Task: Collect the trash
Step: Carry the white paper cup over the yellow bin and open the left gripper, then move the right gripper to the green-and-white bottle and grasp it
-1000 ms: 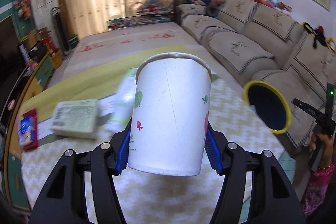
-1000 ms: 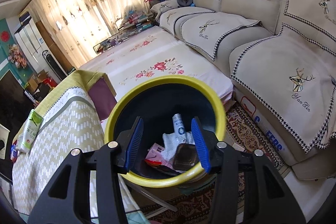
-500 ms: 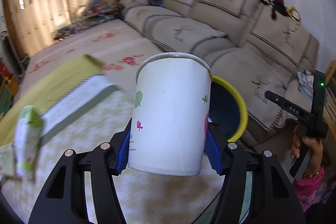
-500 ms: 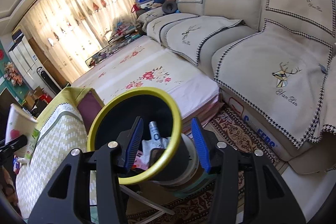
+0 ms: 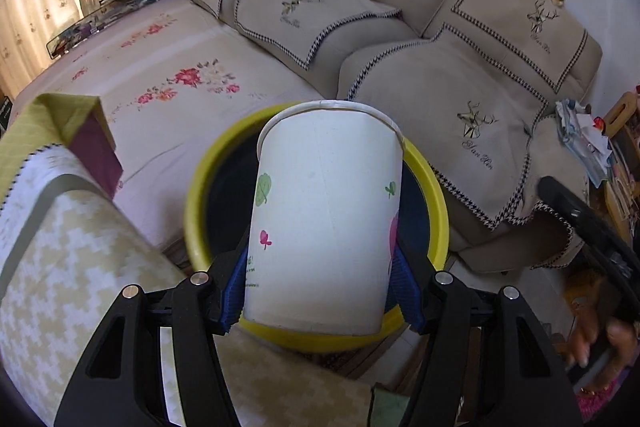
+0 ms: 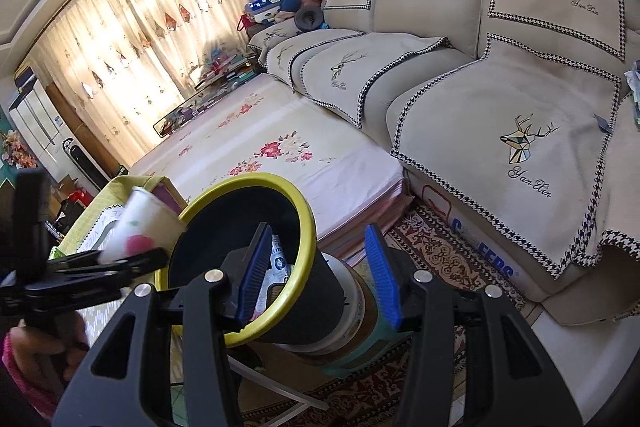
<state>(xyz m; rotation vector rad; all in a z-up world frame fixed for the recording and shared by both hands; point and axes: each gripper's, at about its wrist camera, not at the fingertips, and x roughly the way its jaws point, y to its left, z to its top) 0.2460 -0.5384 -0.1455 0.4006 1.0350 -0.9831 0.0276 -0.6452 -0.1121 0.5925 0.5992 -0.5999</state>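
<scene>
A white paper cup [image 5: 324, 219] with small leaf and flower prints is held upright between the blue pads of my left gripper [image 5: 322, 279], which is shut on it. The cup hangs right above the black bin with a yellow rim [image 5: 436, 211], hiding most of the bin's mouth. In the right wrist view the same cup [image 6: 140, 223] is at the bin's left rim [image 6: 304, 219]. My right gripper [image 6: 318, 267] stands open over the bin's near side, its pads pressing on nothing. Wrappers and paper trash [image 6: 278, 259] lie inside the bin.
The table with a yellow and white cloth [image 5: 60, 267] borders the bin on the left. A beige sofa [image 5: 480, 87] runs along the back and right, with a floral mat [image 5: 180, 79] before it. A patterned rug [image 6: 440, 259] covers the floor by the bin.
My left gripper has carried the cup from over the table to above the bin and tipped downward. My right gripper shifted right, so the bin now sits left of its pads.
</scene>
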